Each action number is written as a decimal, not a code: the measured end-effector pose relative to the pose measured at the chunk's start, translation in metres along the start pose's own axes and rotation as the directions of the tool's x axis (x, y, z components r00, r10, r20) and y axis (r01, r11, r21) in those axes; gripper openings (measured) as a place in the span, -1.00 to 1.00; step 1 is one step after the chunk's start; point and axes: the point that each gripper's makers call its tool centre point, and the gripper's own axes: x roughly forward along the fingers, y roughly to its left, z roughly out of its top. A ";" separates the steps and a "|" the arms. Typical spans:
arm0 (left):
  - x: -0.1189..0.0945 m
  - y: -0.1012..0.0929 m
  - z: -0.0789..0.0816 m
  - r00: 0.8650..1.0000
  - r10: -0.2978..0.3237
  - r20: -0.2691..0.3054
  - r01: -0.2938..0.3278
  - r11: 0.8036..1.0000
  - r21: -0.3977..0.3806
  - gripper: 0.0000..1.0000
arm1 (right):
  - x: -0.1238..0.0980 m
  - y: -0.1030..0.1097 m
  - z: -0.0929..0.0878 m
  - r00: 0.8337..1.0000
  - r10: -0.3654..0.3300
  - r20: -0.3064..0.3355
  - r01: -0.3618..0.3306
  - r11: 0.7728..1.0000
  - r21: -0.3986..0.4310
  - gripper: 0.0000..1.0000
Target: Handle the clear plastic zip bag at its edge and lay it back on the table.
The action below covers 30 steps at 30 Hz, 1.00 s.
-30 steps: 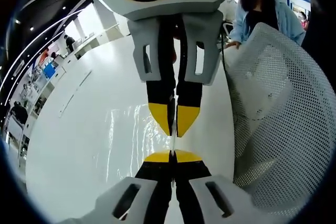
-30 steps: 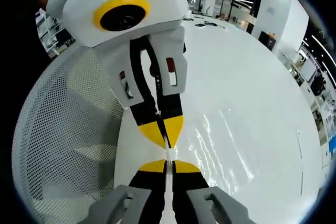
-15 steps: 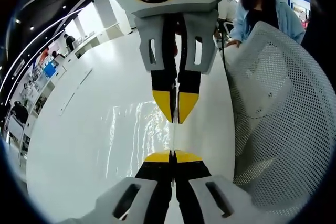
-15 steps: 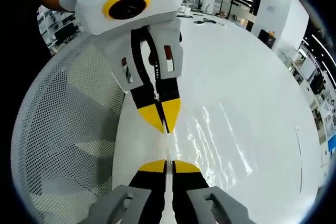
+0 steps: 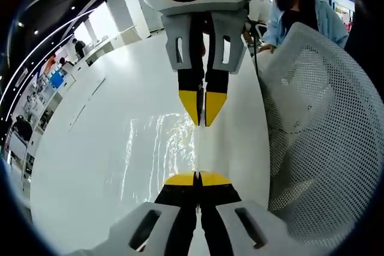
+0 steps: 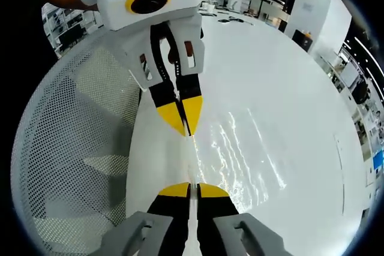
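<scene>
The clear plastic zip bag (image 5: 161, 142) shows as a glinting, wrinkled film over the white table (image 5: 84, 148). Its top edge runs as a thin taut line between the two grippers. My left gripper (image 5: 197, 178) is shut on one end of that edge. Facing it from above, my right gripper (image 5: 203, 119) is shut on the other end. In the right gripper view the right gripper (image 6: 192, 189) pinches the edge at the bottom, the left gripper (image 6: 185, 129) holds it farther off, and the bag (image 6: 240, 154) shimmers to the right over the table (image 6: 288, 76).
A white mesh chair back (image 5: 312, 124) stands close beside the table's edge, also seen as the chair (image 6: 72, 148) in the right gripper view. A person in a blue shirt (image 5: 300, 10) stands behind it. Desks and shelves line the far side of the room.
The two grippers have drawn apart, so a longer stretch of the bag's edge now spans between their tips. Both stay shut on it.
</scene>
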 end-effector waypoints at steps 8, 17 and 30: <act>0.000 0.000 -0.001 1.000 -0.002 -0.004 0.002 1.000 0.002 -1.00 | -0.002 -0.002 -0.010 1.000 -0.010 -0.011 0.010 1.000 0.012 -1.00; 0.000 0.000 -0.007 1.000 -0.005 -0.014 0.005 1.000 0.001 -1.00 | -0.003 -0.002 -0.020 1.000 -0.004 -0.026 0.005 1.000 0.026 -1.00; -0.001 0.001 -0.006 1.000 0.001 -0.019 -0.001 1.000 0.002 -1.00 | -0.004 -0.004 -0.029 1.000 -0.006 -0.030 0.007 1.000 0.020 -1.00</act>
